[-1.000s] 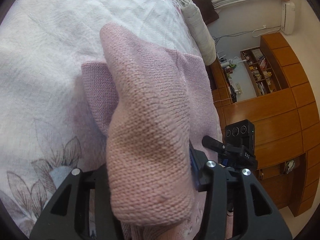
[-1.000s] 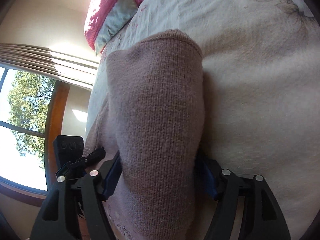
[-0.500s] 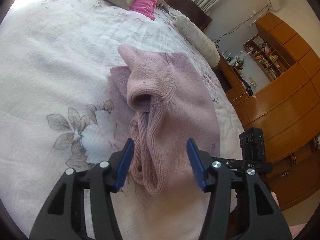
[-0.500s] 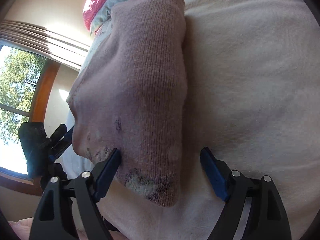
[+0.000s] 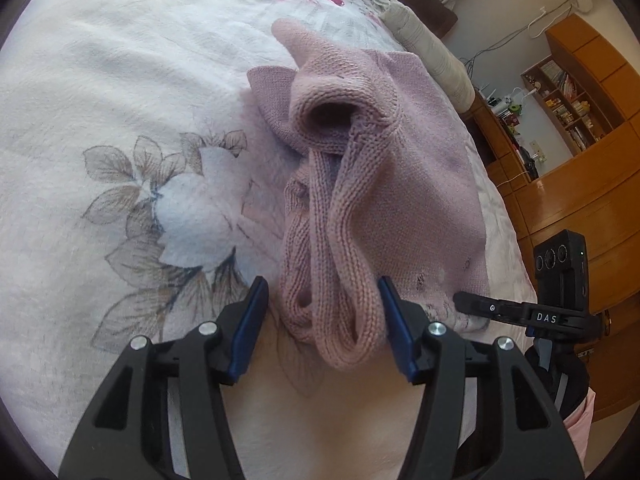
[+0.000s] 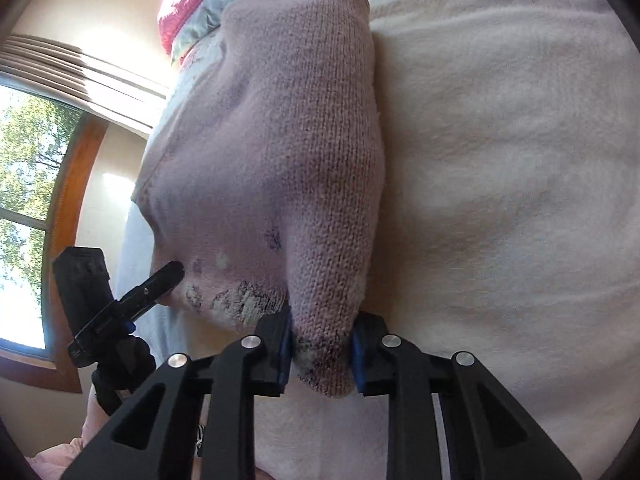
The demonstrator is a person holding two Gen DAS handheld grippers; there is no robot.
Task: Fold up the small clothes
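Half folded at best, the pink knitted sweater (image 5: 400, 184) lies bunched on the bed (image 5: 100, 92), left gripper (image 5: 322, 324) jaws wide around a loose fold, right gripper (image 6: 322, 346) jaws clamping its hem, flattening left.

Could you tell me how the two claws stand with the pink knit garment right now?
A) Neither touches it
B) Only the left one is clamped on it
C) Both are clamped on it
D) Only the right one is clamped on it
D: the right claw pinches a fold of the pink knit garment, while the left claw stands open around it.
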